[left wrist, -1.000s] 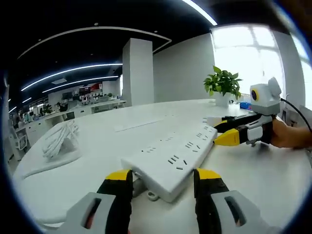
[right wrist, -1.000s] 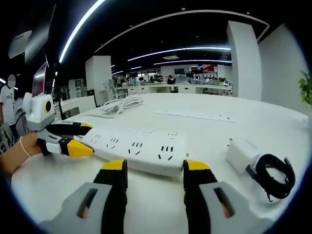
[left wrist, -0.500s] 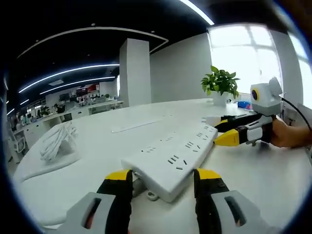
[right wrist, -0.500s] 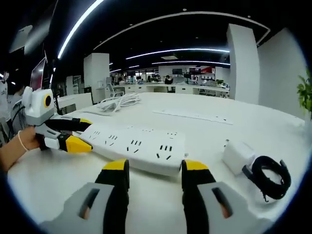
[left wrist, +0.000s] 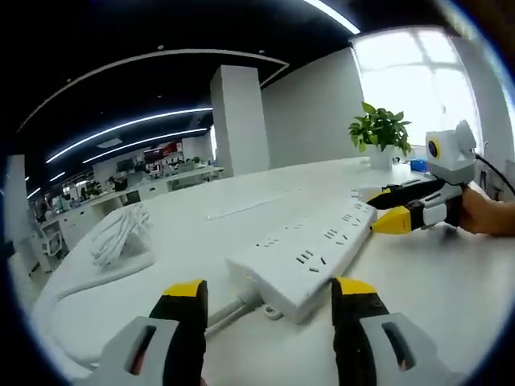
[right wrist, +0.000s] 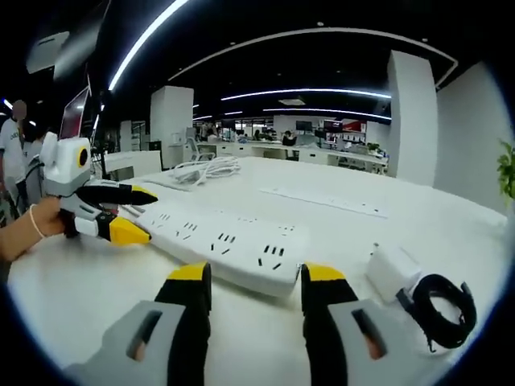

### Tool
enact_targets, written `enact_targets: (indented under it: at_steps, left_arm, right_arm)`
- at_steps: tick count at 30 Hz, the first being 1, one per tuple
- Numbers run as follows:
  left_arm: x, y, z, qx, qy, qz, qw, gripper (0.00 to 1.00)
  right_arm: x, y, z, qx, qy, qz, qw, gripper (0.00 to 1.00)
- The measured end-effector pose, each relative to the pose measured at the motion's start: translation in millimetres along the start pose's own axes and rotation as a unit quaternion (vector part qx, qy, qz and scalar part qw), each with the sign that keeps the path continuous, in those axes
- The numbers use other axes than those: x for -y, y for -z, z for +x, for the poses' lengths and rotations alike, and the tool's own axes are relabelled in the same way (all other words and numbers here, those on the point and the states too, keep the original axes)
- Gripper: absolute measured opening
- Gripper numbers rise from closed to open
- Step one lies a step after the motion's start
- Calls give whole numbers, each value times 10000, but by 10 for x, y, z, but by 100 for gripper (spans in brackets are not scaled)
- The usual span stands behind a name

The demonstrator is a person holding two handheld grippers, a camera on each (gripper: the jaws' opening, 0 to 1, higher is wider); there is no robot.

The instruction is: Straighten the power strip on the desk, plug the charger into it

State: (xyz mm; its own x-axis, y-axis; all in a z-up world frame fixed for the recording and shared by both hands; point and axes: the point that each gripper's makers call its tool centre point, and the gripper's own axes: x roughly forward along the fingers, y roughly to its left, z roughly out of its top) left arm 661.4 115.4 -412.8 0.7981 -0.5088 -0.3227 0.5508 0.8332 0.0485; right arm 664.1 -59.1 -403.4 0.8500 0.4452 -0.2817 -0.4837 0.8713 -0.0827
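Desk (left wrist: 451, 281) spreads white and wide under both tools. Strip (left wrist: 310, 257) lies on it lengthwise between them: its cord end sits just ahead of the left gripper (left wrist: 265, 293), whose jaws stand apart and bracket that end without touching it. The far end lies between the parted yellow tips of the right gripper (left wrist: 386, 211), seen from the left gripper view; whether those tips press the strip cannot be told.

In the right gripper view, the strip (right wrist: 217, 241) runs away to the left from just ahead of the right gripper (right wrist: 253, 277). Cable coil (right wrist: 201, 170) lies well beyond it. Charger (right wrist: 393, 269) sits on the desk to the right of the jaws, untouched, its black cord (right wrist: 438, 304) bundled just beside it.

Straightening looks under way; plugging in is not yet begun. Risk: with neither end clearly clamped, a push at one end could pivot the strip out of line, or slide it into the charger.
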Motion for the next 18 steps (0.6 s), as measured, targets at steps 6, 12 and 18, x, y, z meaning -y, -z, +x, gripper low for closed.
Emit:
enact_targets:
  at_steps: [6,12,18]
  left_arm:
    - [55,34,-122,17,40,-122,9999,65]
    - [193,15,-126,60,118,222,9997,57]
    - [234,56,-126,-8,296,-68,9995,49]
  right_arm:
    - [10,49,77,-31,-288,-24,9996,62]
    - [-10,6,56,121,-588,-125,9981,61]
    - [-9,-1,39,152,-857,197,9960,60]
